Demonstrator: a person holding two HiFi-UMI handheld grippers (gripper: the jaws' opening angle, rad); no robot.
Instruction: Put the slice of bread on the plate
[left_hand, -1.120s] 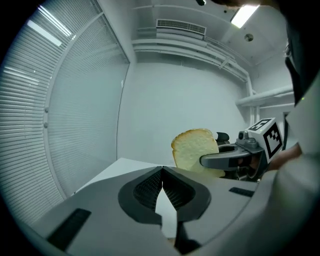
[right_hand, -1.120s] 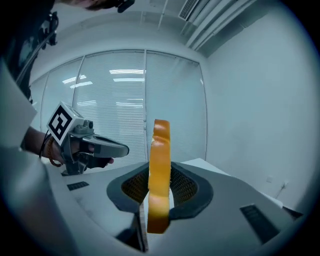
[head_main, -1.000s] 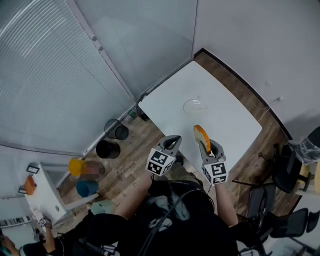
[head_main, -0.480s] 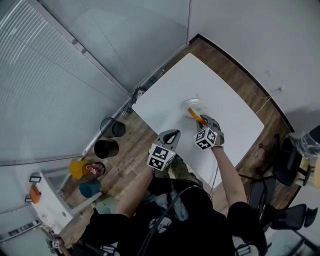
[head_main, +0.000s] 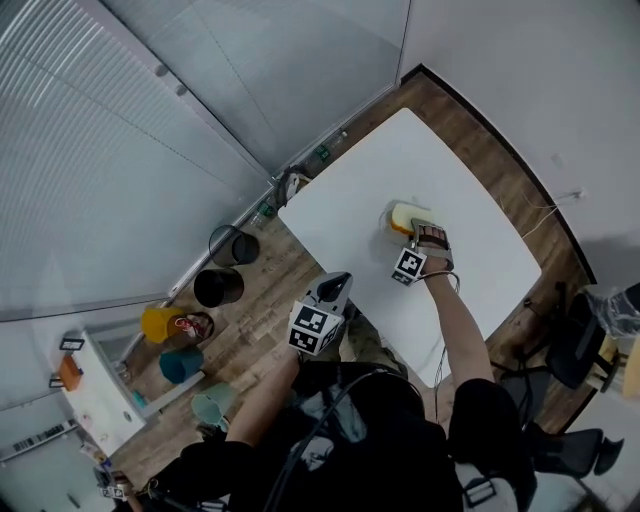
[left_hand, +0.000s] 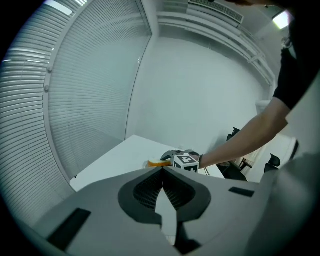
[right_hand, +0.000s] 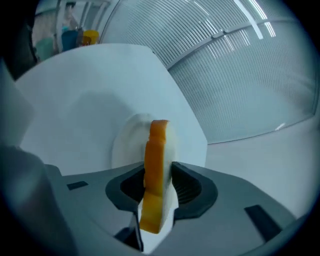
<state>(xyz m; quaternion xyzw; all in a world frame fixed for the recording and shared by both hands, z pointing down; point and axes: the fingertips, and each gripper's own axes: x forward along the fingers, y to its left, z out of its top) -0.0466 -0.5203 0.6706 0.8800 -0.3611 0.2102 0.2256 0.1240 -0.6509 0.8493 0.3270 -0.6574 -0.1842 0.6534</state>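
Note:
A slice of bread (head_main: 403, 216) with an orange crust is clamped in my right gripper (head_main: 417, 234), which is shut on it over the white table (head_main: 470, 250). In the right gripper view the slice (right_hand: 155, 165) stands edge-on between the two pads, with the white plate (right_hand: 131, 135) just beyond and below it. Whether the bread touches the plate I cannot tell. My left gripper (head_main: 335, 286) hangs off the table's near edge, shut and empty. From the left gripper view, the bread (left_hand: 157, 163) and the right gripper's marker cube (left_hand: 186, 161) are seen far ahead on the table.
Two black bins (head_main: 232, 245) (head_main: 217, 290), a yellow bucket (head_main: 157, 323) and a teal one (head_main: 180, 365) stand on the wooden floor to the left of the table. Office chairs (head_main: 570, 345) are at the right. Blinds line the left wall.
My right gripper has carried the bread forward and down from near my body to the plate, rolling as it went. The left gripper sank a little and drew back from the table.

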